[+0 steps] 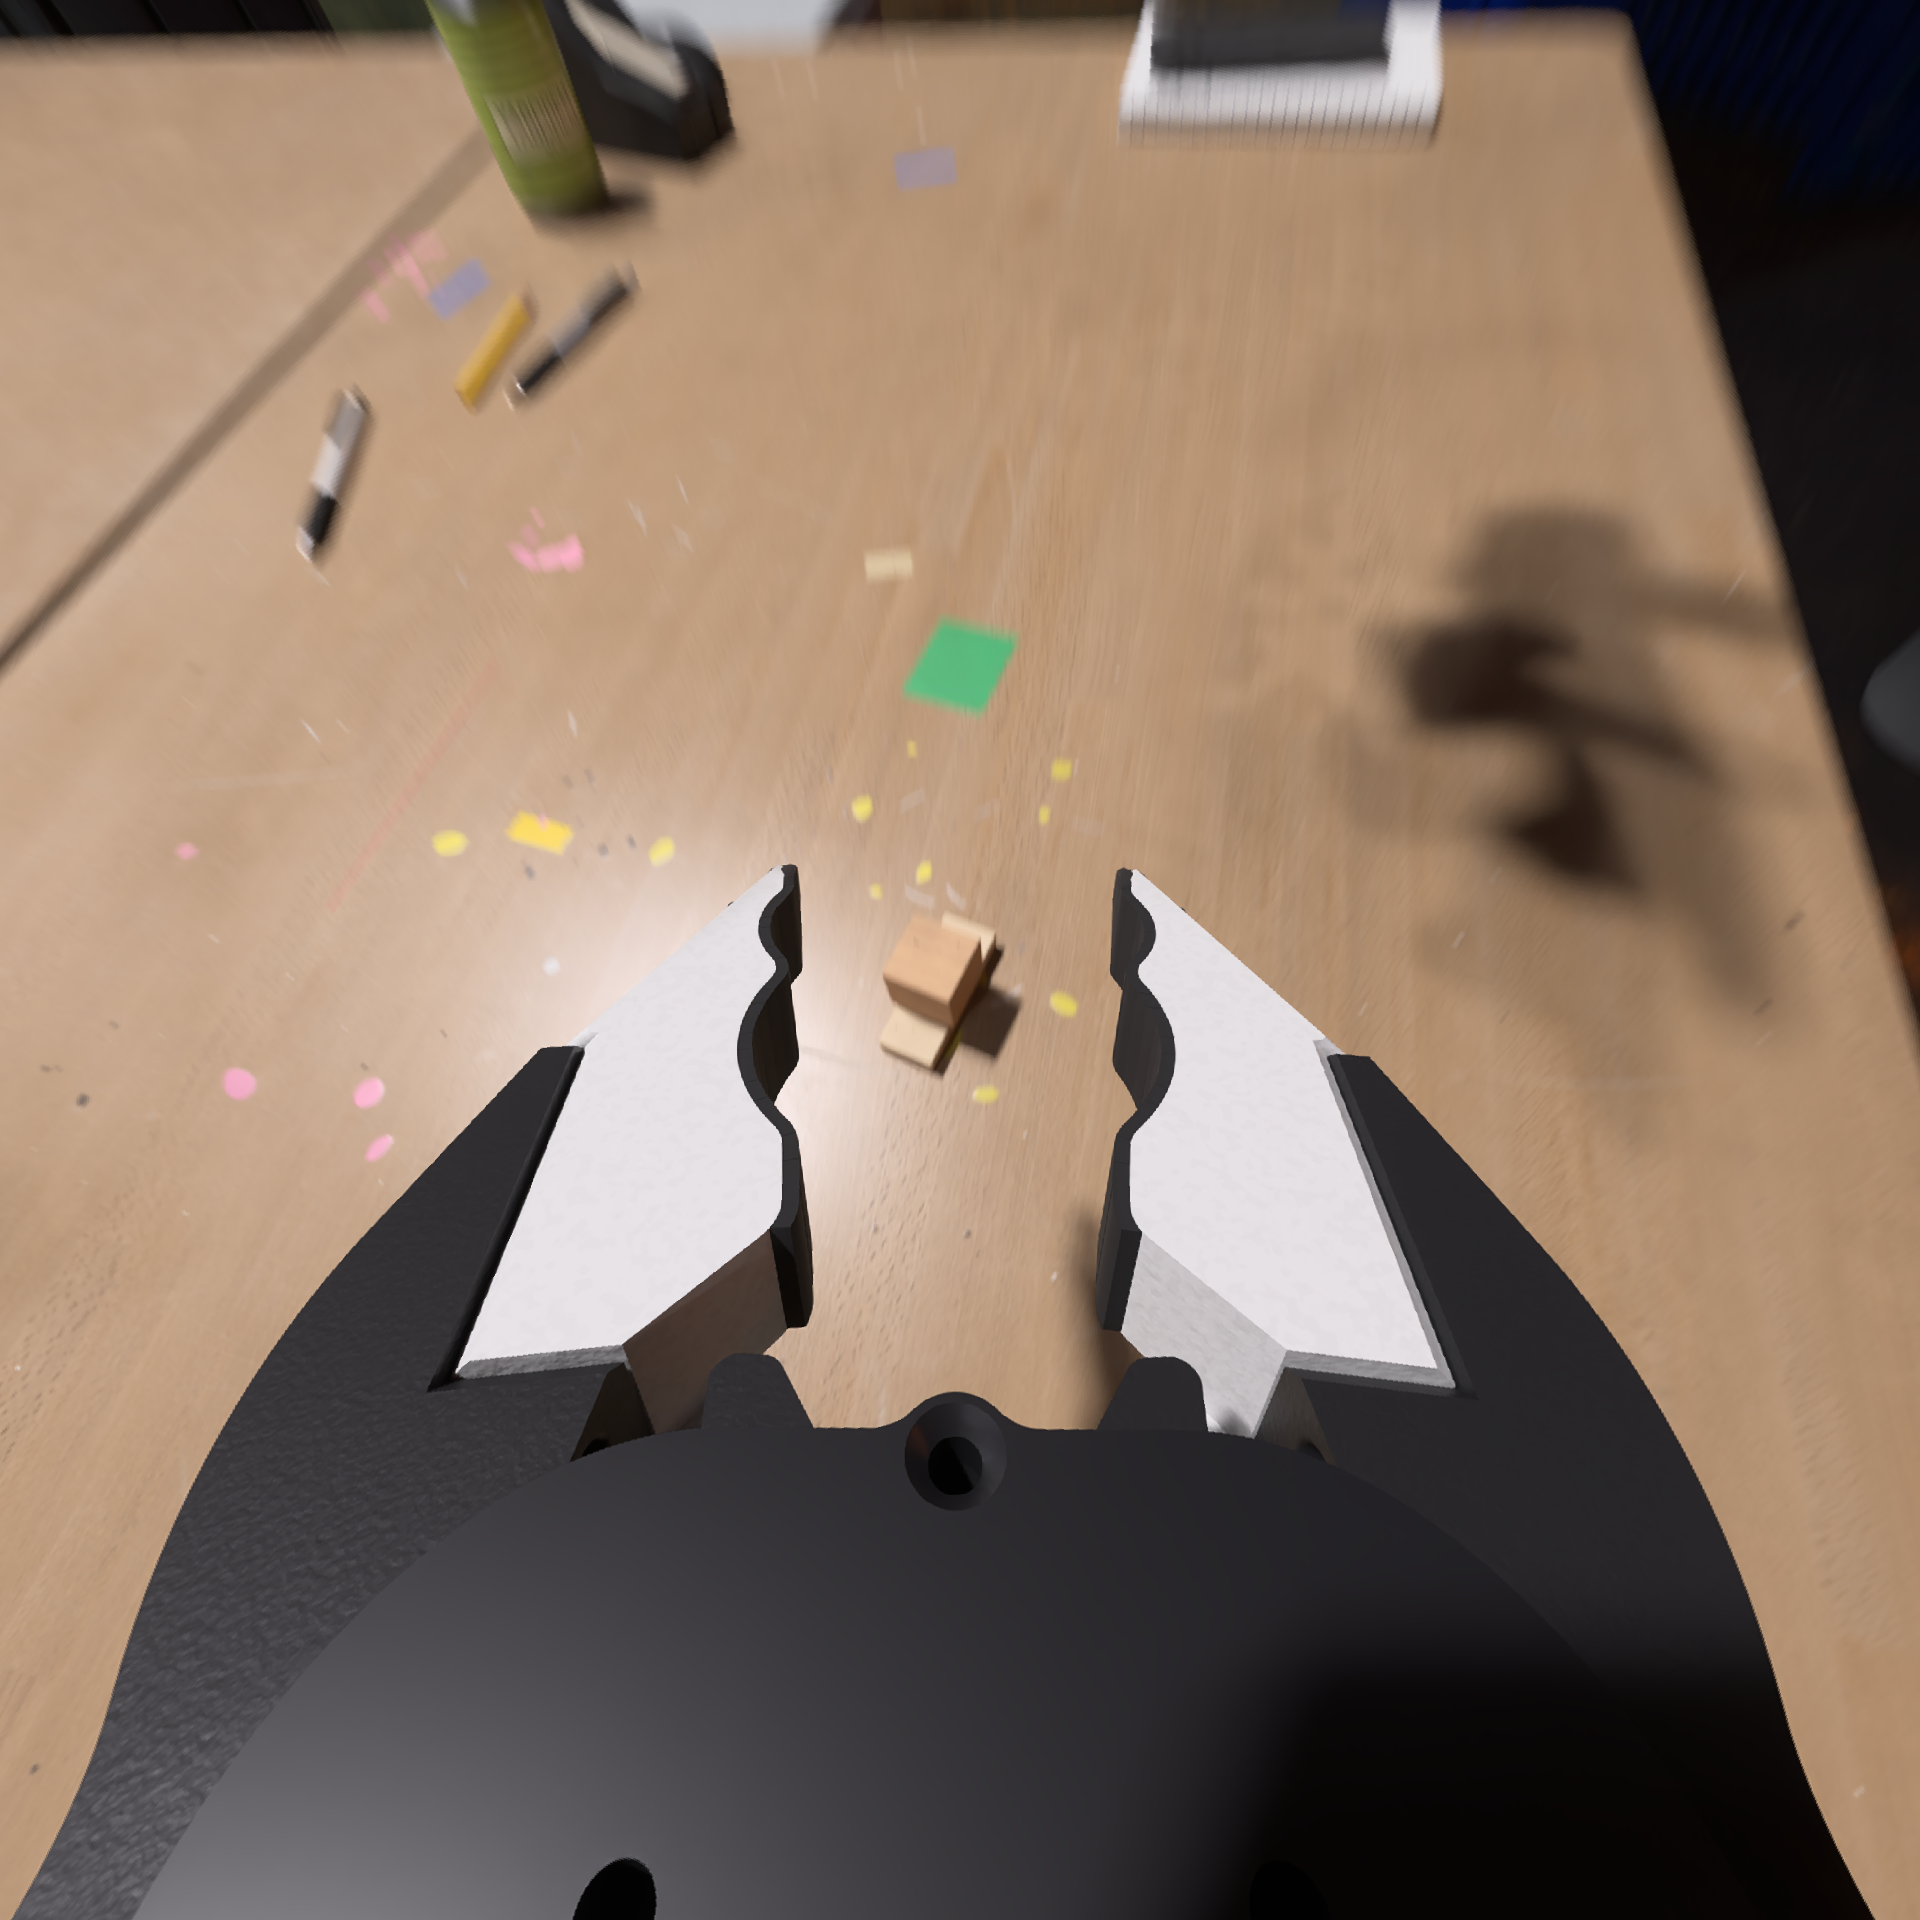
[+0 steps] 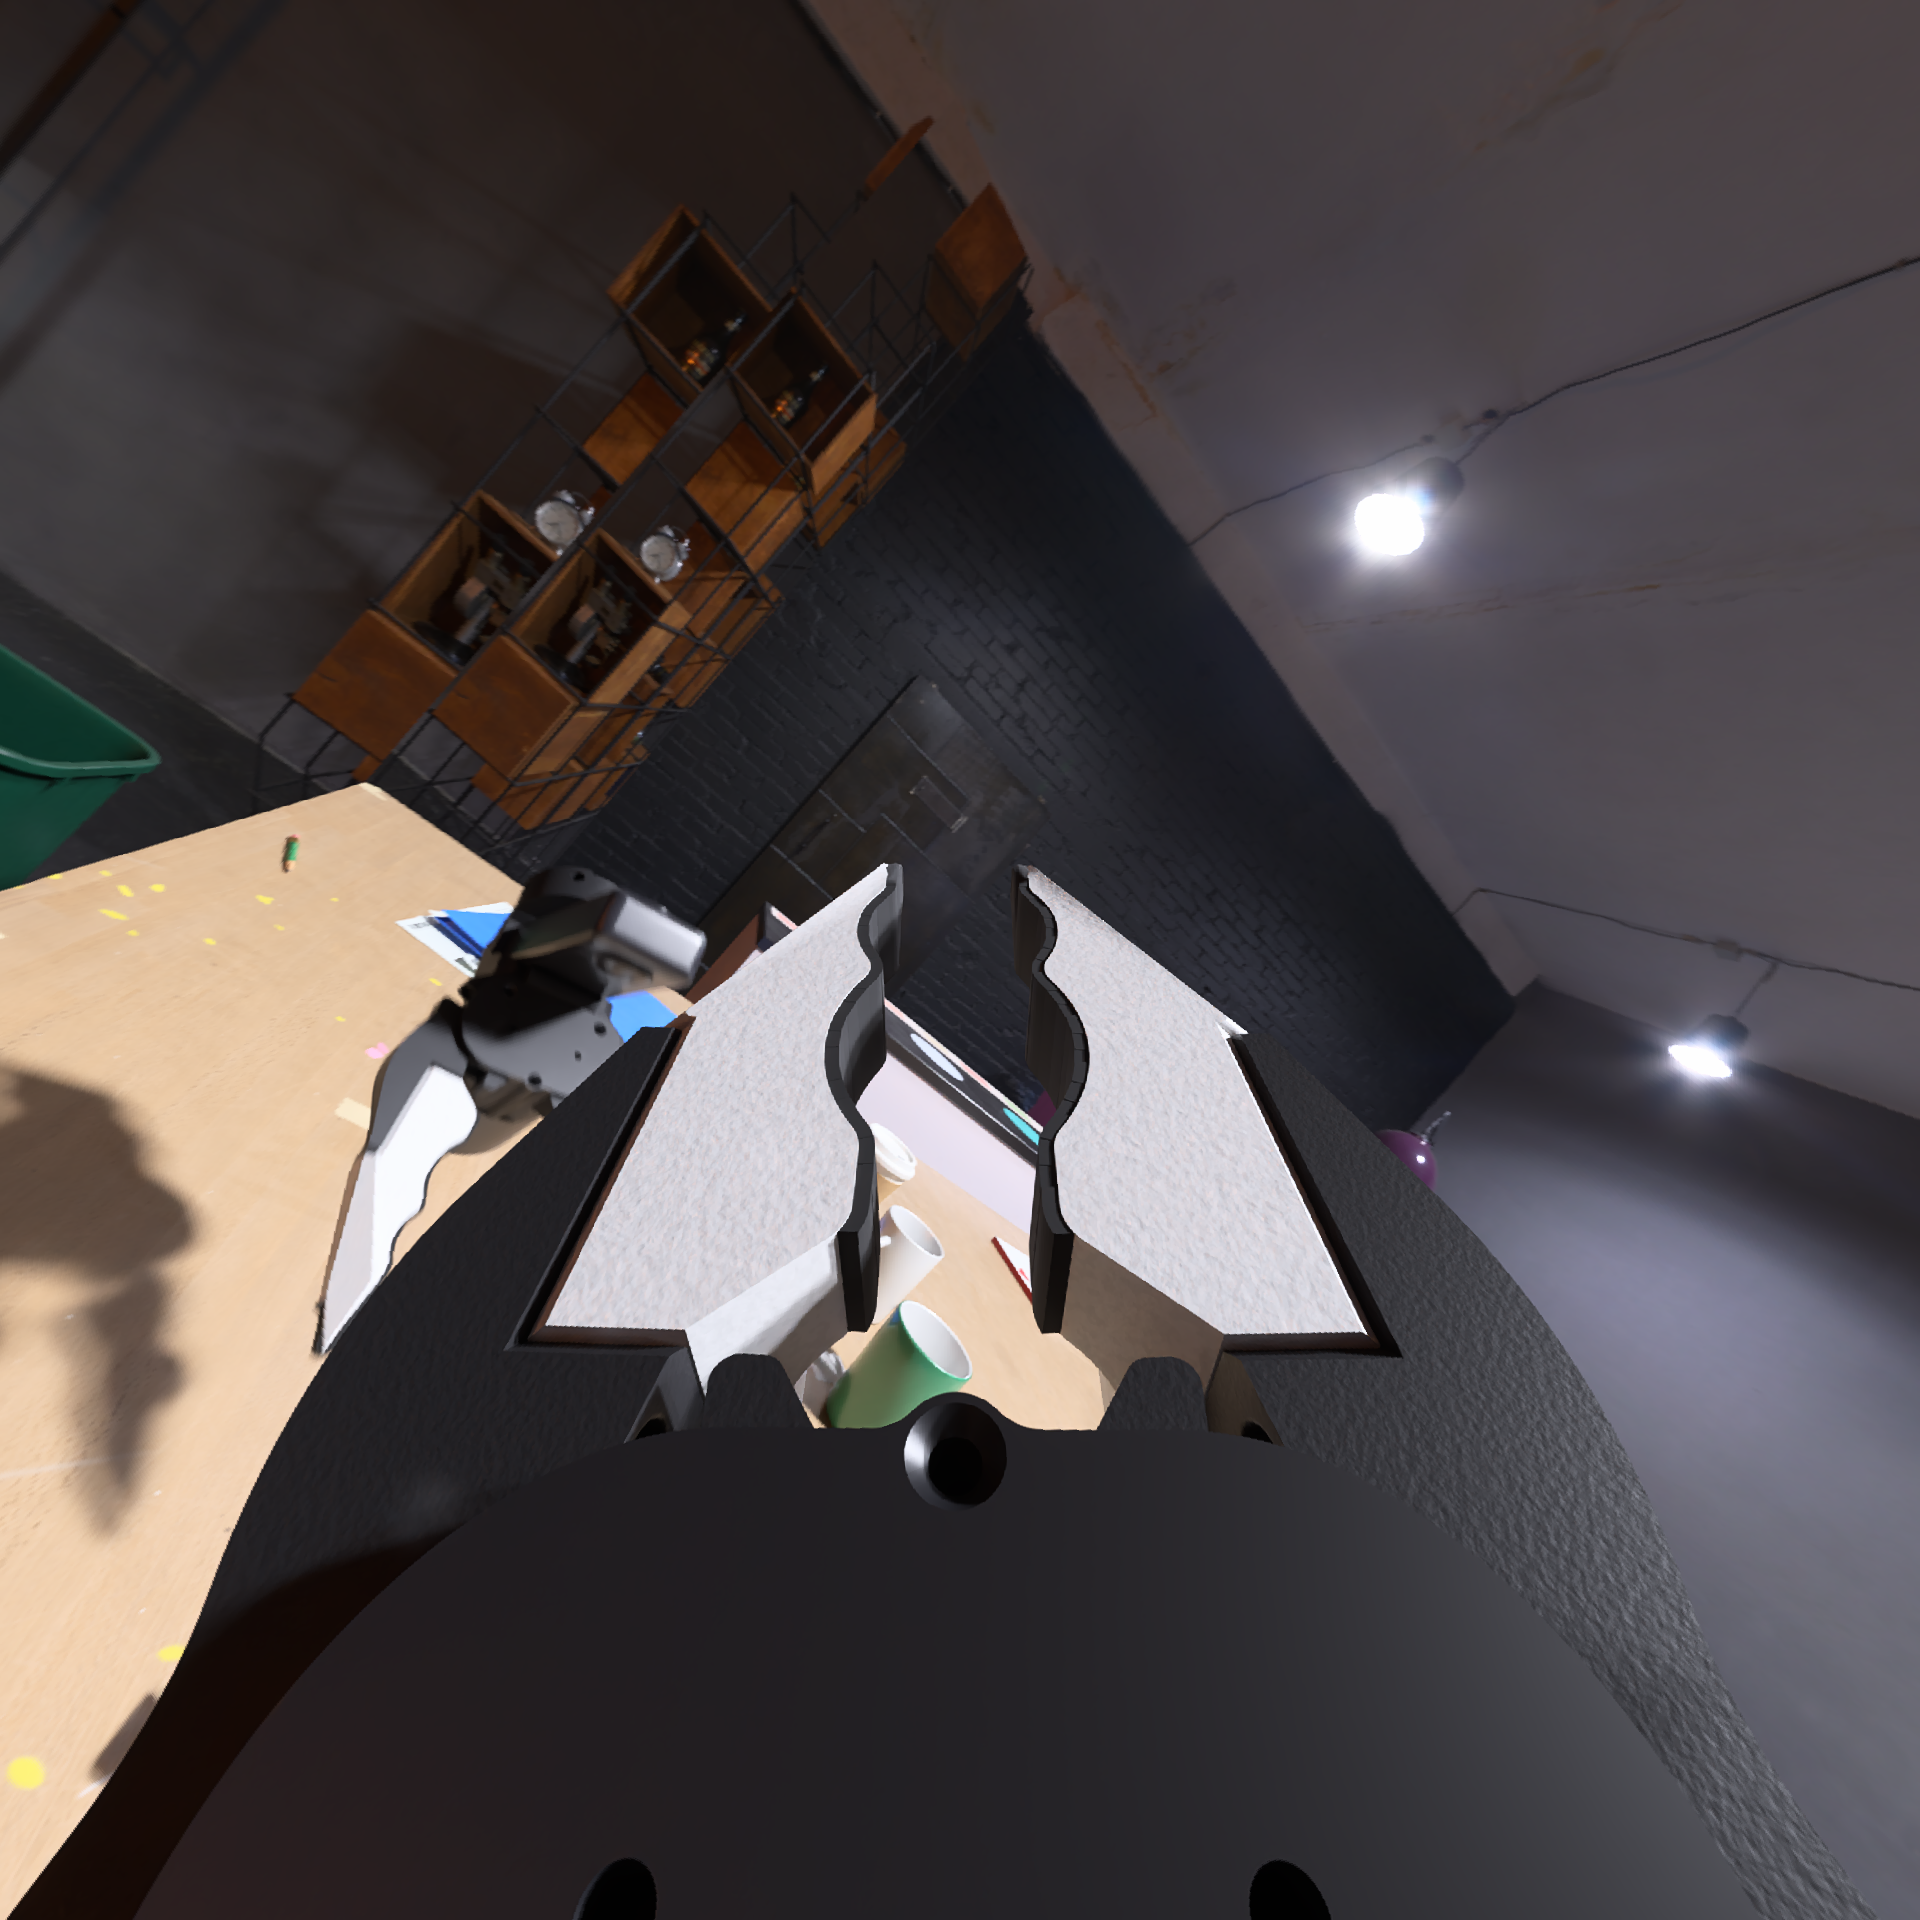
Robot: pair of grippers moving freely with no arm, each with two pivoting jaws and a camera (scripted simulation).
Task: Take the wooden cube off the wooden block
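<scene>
Left gripper [image 1: 954, 883] (jaws apart) above one wooden cube [image 1: 932, 974], one wooden block [image 1: 920, 1036]

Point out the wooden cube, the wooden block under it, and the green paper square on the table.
wooden cube [image 1: 932, 971]: left wrist view, on its top face.
wooden block [image 1: 912, 1036]: left wrist view, on the near end sticking out below the cube.
green paper square [image 1: 959, 665]: left wrist view, at its centre.
</scene>
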